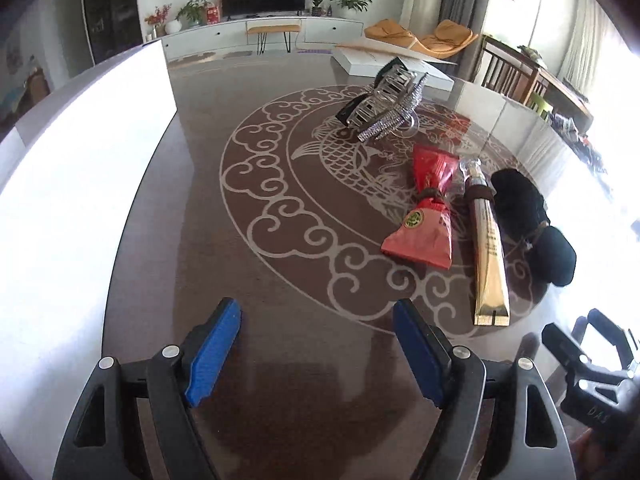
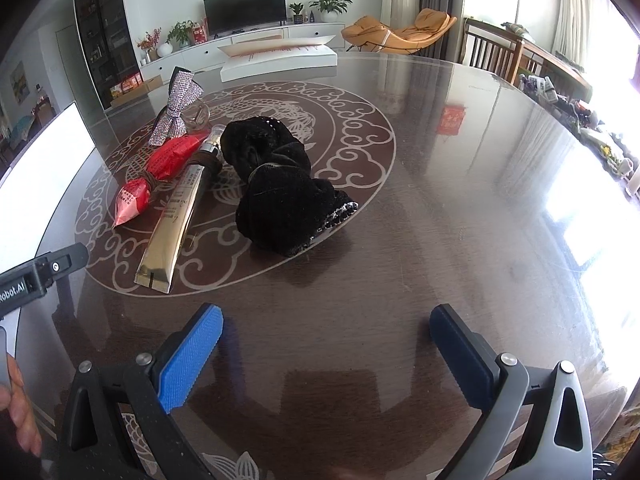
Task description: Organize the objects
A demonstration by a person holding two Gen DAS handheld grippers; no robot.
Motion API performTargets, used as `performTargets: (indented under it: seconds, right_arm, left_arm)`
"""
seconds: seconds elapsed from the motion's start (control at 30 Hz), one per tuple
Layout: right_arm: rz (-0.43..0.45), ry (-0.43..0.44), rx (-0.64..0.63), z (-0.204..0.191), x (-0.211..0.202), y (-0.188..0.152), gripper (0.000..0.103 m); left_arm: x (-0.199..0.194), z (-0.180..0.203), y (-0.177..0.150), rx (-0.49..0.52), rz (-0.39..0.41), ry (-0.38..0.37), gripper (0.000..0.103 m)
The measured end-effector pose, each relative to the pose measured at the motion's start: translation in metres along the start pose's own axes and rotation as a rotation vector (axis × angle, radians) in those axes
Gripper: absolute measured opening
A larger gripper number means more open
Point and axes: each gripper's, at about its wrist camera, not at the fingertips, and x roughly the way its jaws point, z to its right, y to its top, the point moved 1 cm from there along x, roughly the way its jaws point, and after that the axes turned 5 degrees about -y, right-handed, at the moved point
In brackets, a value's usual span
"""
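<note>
On the dark round table (image 1: pixel 304 264) lie a red packet (image 1: pixel 426 220) tied with a brown hair band, a gold tube (image 1: pixel 488 256) with a brown band, a black fabric bundle (image 1: pixel 528 220) and a rhinestone hair clip (image 1: pixel 386 102). In the right wrist view they are the red packet (image 2: pixel 154 172), gold tube (image 2: pixel 176 216), black bundle (image 2: pixel 276 188) and clip (image 2: pixel 178 110). My left gripper (image 1: pixel 316 320) is open and empty, short of the packet. My right gripper (image 2: pixel 326 328) is open and empty, short of the black bundle.
A white box (image 1: pixel 80 152) stands at the table's left edge, also in the right wrist view (image 2: pixel 44 160). Another white box (image 2: pixel 280 58) lies at the far edge. Chairs (image 2: pixel 492 52) stand at the right. The other gripper's body (image 2: pixel 40 276) shows at left.
</note>
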Motion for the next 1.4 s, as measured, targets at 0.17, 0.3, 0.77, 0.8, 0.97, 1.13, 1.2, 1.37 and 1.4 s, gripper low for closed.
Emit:
performTargets:
  seconds: [0.17,0.3,0.77,0.8,0.97,1.13,1.2,1.37,1.4]
  right_arm:
    - [0.001,0.001,0.0,0.001,0.0,0.0,0.103]
    - [-0.002,-0.004,-0.005,0.002,0.001,-0.001,0.103]
    - [-0.005,-0.014,-0.015,0.002,0.001,-0.002,0.103]
    - [-0.005,-0.014,-0.015,0.002,0.001,-0.002,0.103]
    - [-0.005,-0.014,-0.015,0.001,0.001,-0.002,0.103]
    - [-0.005,-0.014,-0.015,0.001,0.001,-0.002,0.103]
    - [-0.005,-0.015,-0.015,0.002,0.001,-0.002,0.103]
    - [-0.005,-0.014,-0.015,0.001,0.001,-0.002,0.103]
    - [-0.005,-0.014,-0.015,0.002,0.001,-0.002,0.103]
  left_arm:
    - [-0.009,0.005,-0.018,0.088,0.01,-0.016,0.098]
    - [-0.006,0.006,-0.015,0.092,-0.004,-0.03,0.103]
    - [-0.006,0.007,-0.014,0.092,-0.002,-0.03,0.103]
    - [-0.006,0.007,-0.014,0.092,-0.002,-0.03,0.103]
    - [-0.006,0.007,-0.014,0.092,-0.002,-0.03,0.103]
    - [-0.006,0.007,-0.015,0.092,-0.002,-0.03,0.103]
    - [-0.006,0.007,-0.015,0.093,-0.002,-0.03,0.103]
    - [-0.006,0.007,-0.015,0.093,-0.002,-0.031,0.103]
    - [-0.006,0.007,-0.015,0.093,-0.002,-0.031,0.103]
